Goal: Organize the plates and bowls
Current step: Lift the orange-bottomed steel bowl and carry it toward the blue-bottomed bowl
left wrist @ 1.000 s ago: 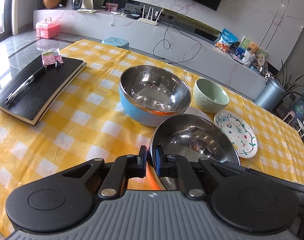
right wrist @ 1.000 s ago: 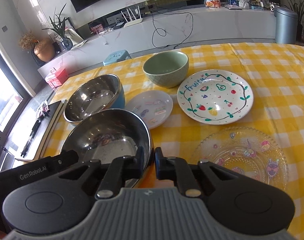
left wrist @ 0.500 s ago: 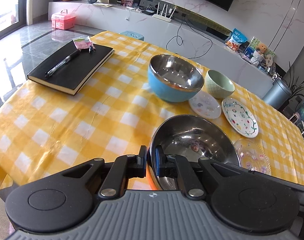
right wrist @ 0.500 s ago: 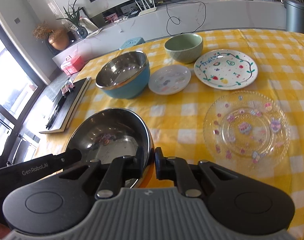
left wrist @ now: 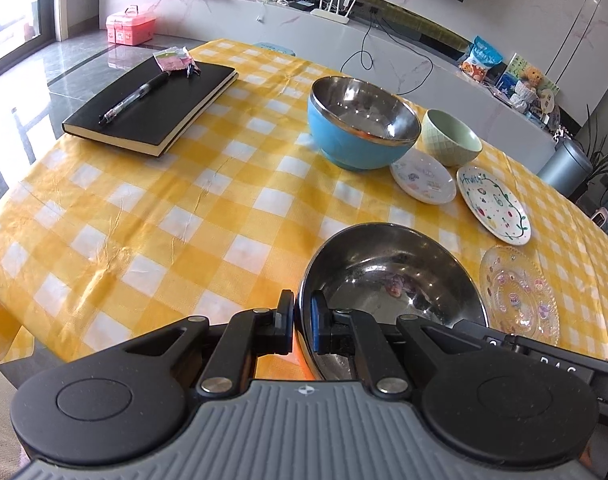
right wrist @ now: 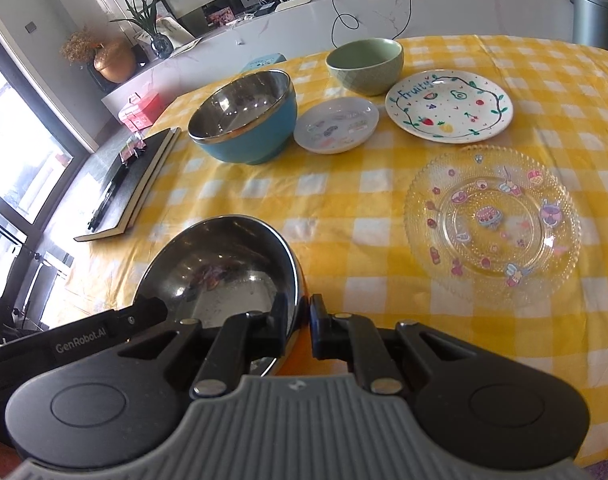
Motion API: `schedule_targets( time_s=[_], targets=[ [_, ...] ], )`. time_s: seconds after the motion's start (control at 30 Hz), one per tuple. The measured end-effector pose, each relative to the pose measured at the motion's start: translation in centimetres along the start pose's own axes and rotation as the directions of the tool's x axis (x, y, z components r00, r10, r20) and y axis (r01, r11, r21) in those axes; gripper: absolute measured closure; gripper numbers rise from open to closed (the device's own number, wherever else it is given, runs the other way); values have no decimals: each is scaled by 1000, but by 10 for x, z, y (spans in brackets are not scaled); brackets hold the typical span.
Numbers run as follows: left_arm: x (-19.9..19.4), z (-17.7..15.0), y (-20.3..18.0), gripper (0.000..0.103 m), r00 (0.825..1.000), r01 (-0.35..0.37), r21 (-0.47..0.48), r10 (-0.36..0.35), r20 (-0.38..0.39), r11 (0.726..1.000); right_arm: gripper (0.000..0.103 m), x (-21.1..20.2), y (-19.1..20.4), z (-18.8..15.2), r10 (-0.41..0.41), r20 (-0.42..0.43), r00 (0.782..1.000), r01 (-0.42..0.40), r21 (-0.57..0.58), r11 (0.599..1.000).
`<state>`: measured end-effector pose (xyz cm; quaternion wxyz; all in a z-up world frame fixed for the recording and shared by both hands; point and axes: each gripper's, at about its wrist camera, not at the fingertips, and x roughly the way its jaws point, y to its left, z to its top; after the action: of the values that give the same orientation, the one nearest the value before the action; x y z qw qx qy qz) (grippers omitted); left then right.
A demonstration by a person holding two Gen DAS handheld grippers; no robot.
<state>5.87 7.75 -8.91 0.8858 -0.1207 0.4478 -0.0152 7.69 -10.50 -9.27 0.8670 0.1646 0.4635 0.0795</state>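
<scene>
Clamping opposite rims of the steel bowl (left wrist: 388, 280) between narrow jaws: left gripper (left wrist: 302, 322) on its left edge, right gripper (right wrist: 304, 326) on its right. Ahead of both, farther off on the checked tablecloth (left wrist: 144, 220): blue bowl (left wrist: 356, 124), green bowl (right wrist: 366, 64), small white plate (right wrist: 336, 124), fruit plate (right wrist: 448, 106). Nearest the right gripper, ahead and right, the glass plate (right wrist: 492, 216).

My right claw (right wrist: 302, 330) pinches the rim of the steel bowl (right wrist: 220, 268) above the bench (right wrist: 344, 208); the glass plate (right wrist: 492, 216) lies to its right, well apart.
</scene>
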Motion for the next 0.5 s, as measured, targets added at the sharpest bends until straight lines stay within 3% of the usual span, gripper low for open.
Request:
schedule_targets(
  time_s=[0.27, 0.4, 0.5],
  targets=[
    [1, -2, -2, 92, 1000, -8, 12, 8, -9, 1000, 90, 0, -1, 1, 12, -2, 1000, -12, 0, 1000],
    [-4, 1, -3, 67, 1000, -16, 11, 16, 8, 1000, 85, -3, 1, 1, 11, 11, 1000, -11, -13, 1000],
    [-8, 3, -3, 62, 1000, -24, 15, 24, 19, 1000, 76, -6, 2, 1, 14, 26, 1000, -14, -21, 1000]
  ],
)
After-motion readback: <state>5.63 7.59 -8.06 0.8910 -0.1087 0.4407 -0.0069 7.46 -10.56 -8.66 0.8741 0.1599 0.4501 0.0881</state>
